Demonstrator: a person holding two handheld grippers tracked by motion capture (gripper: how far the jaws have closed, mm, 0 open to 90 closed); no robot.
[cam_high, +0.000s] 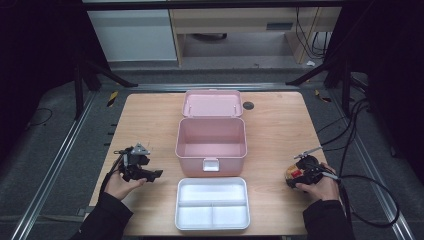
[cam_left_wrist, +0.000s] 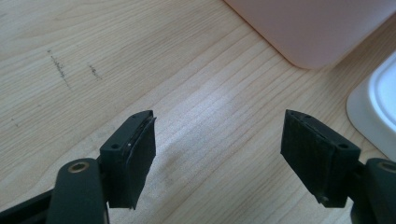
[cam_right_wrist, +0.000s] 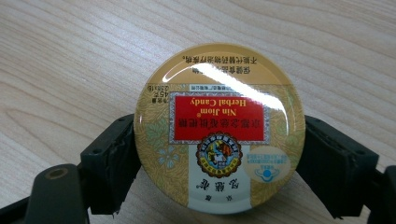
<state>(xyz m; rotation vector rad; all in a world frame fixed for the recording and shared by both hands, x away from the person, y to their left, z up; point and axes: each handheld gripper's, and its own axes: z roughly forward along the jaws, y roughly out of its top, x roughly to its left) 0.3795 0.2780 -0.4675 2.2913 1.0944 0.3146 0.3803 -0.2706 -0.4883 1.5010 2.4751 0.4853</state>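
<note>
Two empty containers: pink box (cam_high: 210, 138), white tray (cam_high: 212, 203)

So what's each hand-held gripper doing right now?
Left hand-held gripper: open, holding nothing.
Right hand-held gripper: closed on the round candy tin.

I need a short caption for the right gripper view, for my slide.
Right gripper clamps a round herbal candy tin above the wooden table.

Overhead light brightens the wooden table (cam_high: 280, 130) amid dark surroundings; white glare streaks the candy tin (cam_right_wrist: 219, 126) at twelve o'clock.
</note>
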